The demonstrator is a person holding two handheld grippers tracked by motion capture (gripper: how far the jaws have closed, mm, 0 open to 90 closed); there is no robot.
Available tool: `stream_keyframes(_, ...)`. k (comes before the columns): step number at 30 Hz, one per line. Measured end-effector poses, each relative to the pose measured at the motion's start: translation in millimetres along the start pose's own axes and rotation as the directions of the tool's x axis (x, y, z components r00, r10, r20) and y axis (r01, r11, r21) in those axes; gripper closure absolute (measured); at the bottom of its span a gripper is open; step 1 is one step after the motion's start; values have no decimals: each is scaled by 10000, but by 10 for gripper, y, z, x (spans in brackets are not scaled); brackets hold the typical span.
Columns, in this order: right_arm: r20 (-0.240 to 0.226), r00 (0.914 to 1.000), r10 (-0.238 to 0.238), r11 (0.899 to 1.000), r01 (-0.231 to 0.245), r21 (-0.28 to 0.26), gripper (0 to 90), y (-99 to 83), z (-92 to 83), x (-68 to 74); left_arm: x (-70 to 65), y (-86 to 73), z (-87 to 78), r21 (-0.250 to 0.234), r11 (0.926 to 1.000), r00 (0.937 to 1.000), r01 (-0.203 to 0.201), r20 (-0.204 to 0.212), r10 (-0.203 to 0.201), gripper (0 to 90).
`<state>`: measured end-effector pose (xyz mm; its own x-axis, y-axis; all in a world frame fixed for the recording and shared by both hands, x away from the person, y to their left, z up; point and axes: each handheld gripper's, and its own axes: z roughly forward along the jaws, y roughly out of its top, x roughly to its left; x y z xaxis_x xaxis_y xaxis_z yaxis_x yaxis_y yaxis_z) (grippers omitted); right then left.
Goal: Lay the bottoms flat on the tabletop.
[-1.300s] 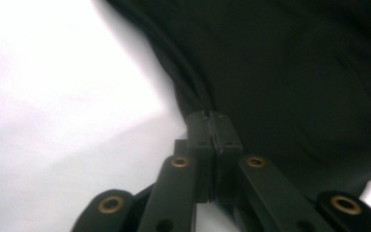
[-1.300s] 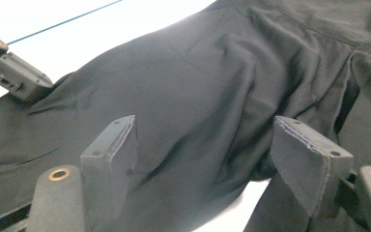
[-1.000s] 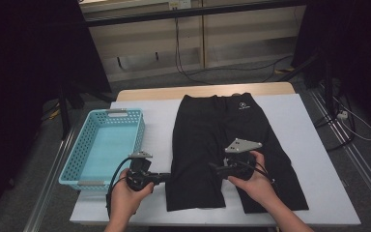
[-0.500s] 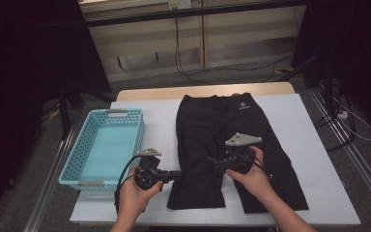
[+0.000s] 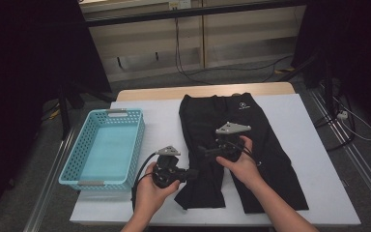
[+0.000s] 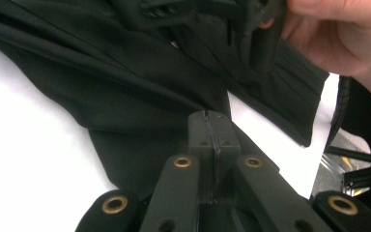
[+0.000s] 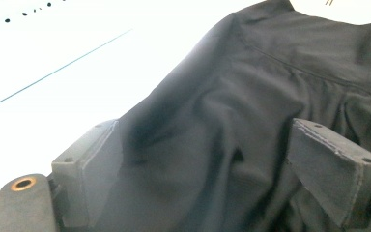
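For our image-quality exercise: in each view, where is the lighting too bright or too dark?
High view: dim, room edges near black, black trousers lose fold detail. Left gripper view: table blown white beside dark cloth. Right gripper view: table glares white, nearby jaws slightly soft.

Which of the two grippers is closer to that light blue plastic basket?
Left. The left gripper sits just beside the light blue plastic basket's near corner; the right gripper is farther off, over the black trousers.
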<state>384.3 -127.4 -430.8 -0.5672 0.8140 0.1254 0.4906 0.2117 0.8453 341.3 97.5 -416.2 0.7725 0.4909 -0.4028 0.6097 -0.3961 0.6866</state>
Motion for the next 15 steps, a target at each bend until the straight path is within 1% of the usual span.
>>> stream_keyframes(3,-128,9999,54,10000,-53,72,136,21,61,36,1,3,2,-5,10000,10000,-35,24,35,900)
stream_keyframes(7,-191,9998,2,9994,5,344,159,32,184,68,-5,15,-4,-118,9999,9999,-123,10,123,900)
stream_keyframes(11,-308,9993,220,9982,-203,573,206,35,321,91,-7,23,3,-257,9995,9998,-168,40,169,900)
stream_keyframes(12,-317,9992,259,9978,-239,625,233,40,354,99,-7,25,9,-269,9995,9998,-187,74,189,900)
stream_keyframes(14,-525,9978,397,9974,-364,624,344,49,417,105,-11,33,16,-290,9993,9996,-248,111,252,900)
stream_keyframes(15,-557,9973,476,9969,-440,647,413,51,445,107,-15,37,22,-306,9991,9995,-288,123,291,900)
